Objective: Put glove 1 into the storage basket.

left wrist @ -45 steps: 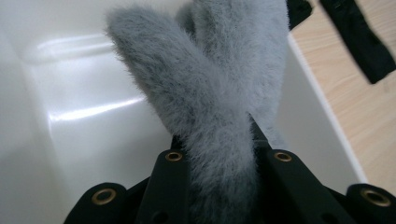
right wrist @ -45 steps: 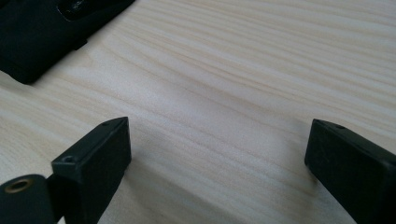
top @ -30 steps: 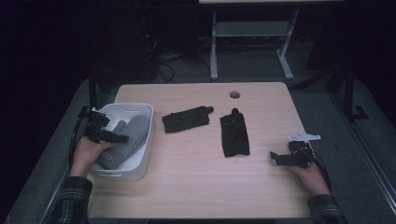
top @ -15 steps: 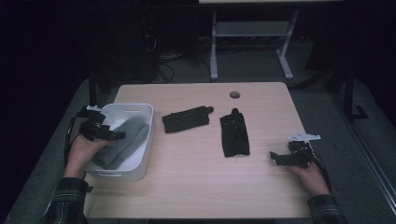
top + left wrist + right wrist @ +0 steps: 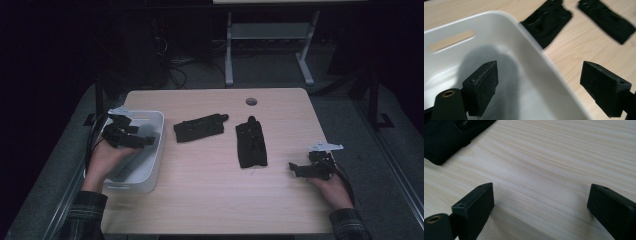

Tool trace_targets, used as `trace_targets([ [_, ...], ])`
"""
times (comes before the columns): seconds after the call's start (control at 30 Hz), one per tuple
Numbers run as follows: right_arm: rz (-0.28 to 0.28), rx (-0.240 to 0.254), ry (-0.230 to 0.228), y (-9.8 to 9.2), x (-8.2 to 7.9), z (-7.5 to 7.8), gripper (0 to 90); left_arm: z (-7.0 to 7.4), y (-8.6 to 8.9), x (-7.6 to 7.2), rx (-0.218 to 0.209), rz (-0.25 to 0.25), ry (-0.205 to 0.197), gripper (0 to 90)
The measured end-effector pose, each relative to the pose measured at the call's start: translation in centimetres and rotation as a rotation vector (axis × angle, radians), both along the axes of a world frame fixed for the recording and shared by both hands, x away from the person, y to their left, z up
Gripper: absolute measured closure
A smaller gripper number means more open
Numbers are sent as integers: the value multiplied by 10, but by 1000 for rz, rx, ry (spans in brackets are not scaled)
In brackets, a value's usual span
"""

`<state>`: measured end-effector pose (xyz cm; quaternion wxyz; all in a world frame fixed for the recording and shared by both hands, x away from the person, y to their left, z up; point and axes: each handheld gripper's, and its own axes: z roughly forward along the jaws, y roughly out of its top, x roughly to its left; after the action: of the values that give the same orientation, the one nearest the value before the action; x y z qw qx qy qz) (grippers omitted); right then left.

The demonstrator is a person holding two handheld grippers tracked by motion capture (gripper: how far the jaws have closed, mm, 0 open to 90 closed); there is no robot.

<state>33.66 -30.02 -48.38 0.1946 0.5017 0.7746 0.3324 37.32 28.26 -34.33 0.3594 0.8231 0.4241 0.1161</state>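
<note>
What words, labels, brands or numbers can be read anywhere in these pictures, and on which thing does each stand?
None can be read.
White bin: plain walls, no label or print.
Two black cloth pieces: no tag or lettering can be made out in the dim high view.
Wooden table: bare grain, no marks.
Gripper pads: black, unmarked.

Dim lab or office: wooden desk (image 5: 215, 200) with cable hole (image 5: 251, 101), floor cables (image 5: 175, 65).
</note>
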Motion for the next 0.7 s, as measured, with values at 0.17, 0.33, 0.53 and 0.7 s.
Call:
trace_targets([
  [0.17, 0, 0, 0, 0, 0, 0, 68, -1, -29, -3, -24, -60, -10, 141],
  [0.33, 1, 1, 0, 0, 0, 0, 68, -9, -54, -7, -66, -109, -10, 141],
  [0.53, 0, 1, 0, 0, 0, 0, 68, -18, -85, -14, -60, -167, -25, 141],
  [0.7, 0, 1, 0, 0, 0, 0, 68, -30, -105, -21, -65, -189, -30, 142],
])
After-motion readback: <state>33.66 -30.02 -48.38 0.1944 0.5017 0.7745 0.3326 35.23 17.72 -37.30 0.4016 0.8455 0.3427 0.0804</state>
